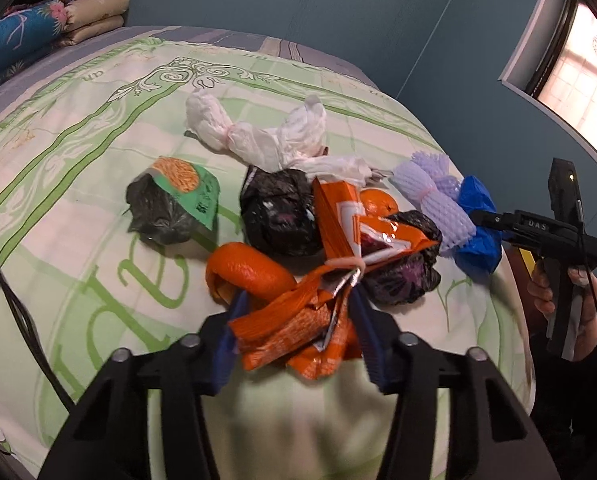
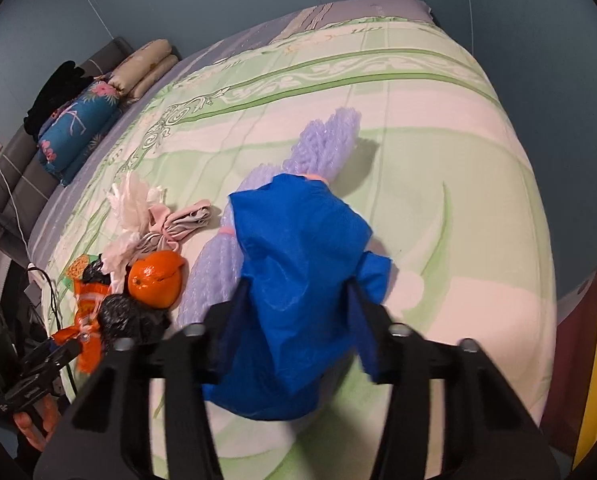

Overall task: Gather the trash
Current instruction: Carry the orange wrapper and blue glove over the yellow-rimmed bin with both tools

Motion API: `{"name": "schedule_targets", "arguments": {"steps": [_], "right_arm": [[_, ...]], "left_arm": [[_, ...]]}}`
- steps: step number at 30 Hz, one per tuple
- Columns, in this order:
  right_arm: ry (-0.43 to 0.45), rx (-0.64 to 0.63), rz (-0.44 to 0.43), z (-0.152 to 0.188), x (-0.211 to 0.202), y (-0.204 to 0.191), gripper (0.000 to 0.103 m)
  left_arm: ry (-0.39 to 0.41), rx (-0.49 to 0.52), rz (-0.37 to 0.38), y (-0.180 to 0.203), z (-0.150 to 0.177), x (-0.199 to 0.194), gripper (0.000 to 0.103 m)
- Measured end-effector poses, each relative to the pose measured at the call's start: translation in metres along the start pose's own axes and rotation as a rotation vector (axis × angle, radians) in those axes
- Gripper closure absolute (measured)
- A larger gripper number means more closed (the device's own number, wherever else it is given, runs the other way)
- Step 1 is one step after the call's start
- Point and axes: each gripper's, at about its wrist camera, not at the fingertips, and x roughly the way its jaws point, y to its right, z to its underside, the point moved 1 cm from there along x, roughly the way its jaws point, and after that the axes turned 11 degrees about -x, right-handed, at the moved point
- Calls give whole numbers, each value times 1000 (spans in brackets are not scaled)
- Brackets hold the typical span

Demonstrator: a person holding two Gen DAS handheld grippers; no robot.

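Trash lies on a green-patterned bedspread (image 1: 78,128). My left gripper (image 1: 296,300) is shut on a crumpled orange wrapper (image 1: 298,332) tied with a rubber band. Beside it lie orange peel (image 1: 246,268), two black bag bundles (image 1: 278,212) (image 1: 406,276), an orange (image 1: 378,202), a green-labelled black packet (image 1: 174,204), white bags (image 1: 258,132) and lilac foam netting (image 1: 438,196). My right gripper (image 2: 298,300) is shut on a blue plastic bag (image 2: 298,264) next to the foam netting (image 2: 330,136). It also shows in the left wrist view (image 1: 478,216).
Folded quilts (image 1: 58,20) are stacked at the bed's far left corner. A blue wall stands behind the bed and a window (image 1: 578,68) is at the right. A black cable (image 1: 14,312) runs along the bed's left edge.
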Motion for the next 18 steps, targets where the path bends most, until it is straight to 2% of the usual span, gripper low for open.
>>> {"name": "schedule_targets", "arguments": {"steps": [2,7,11,15,18], "right_arm": [[0,11,-17,1,-1,2,81],[0,17,-34,5,-2,3,97],[73,-4,-38,4,-22,-2,99],[154,-27,-44,1,-46,-6,99],[191,-27,-65,0,-61,-6,99]], "left_arm": [[-3,5,5,3,3,-1,68],[1,14,1,8,8,-4,76],[26,16,10,13,10,-16,82],[50,16,22,17,11,-34,96],[86,37,12,23,14,-53,96]]}}
